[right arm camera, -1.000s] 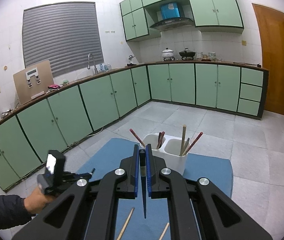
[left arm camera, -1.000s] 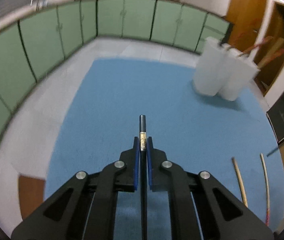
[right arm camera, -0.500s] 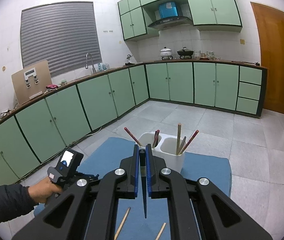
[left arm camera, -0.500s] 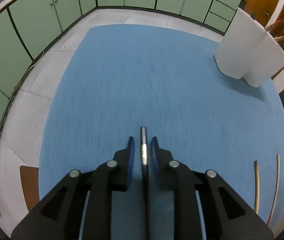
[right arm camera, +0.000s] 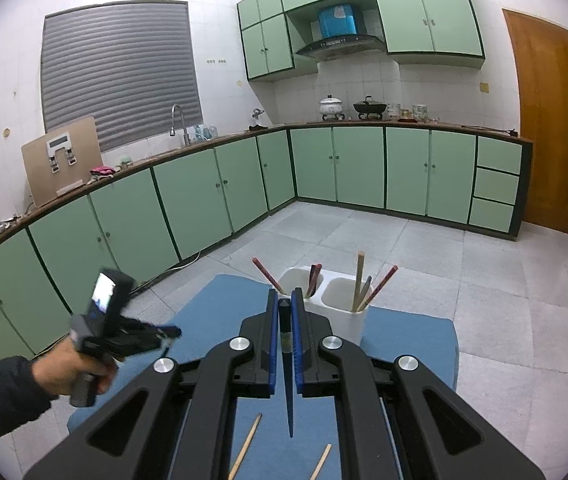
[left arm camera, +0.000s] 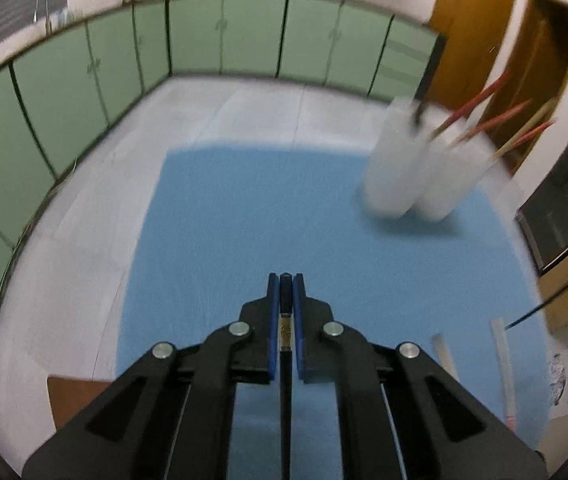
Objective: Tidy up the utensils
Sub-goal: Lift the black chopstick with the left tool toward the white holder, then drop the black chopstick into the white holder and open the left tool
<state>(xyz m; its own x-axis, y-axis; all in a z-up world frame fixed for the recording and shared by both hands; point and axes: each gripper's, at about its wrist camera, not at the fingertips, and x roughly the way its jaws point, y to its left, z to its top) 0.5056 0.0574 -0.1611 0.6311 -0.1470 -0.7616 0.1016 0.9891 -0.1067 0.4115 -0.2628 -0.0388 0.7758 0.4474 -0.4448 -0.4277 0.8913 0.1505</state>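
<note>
Left claw (left arm camera: 286,280) is clenched on a black chopstick (left arm camera: 286,360) that hangs straight down. The white cups (left arm camera: 416,168) stand ahead, off to its right, on the blue mat (left arm camera: 223,220).

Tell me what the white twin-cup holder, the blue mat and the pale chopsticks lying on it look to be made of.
White twin-cup holder: likely matte plastic; smooth, uniform, thin-rimmed walls. Blue mat: looks like foam or felt; dull, finely textured, rounded thick edge. Pale chopsticks: probably bamboo or unfinished wood; tan, no gloss.
</note>
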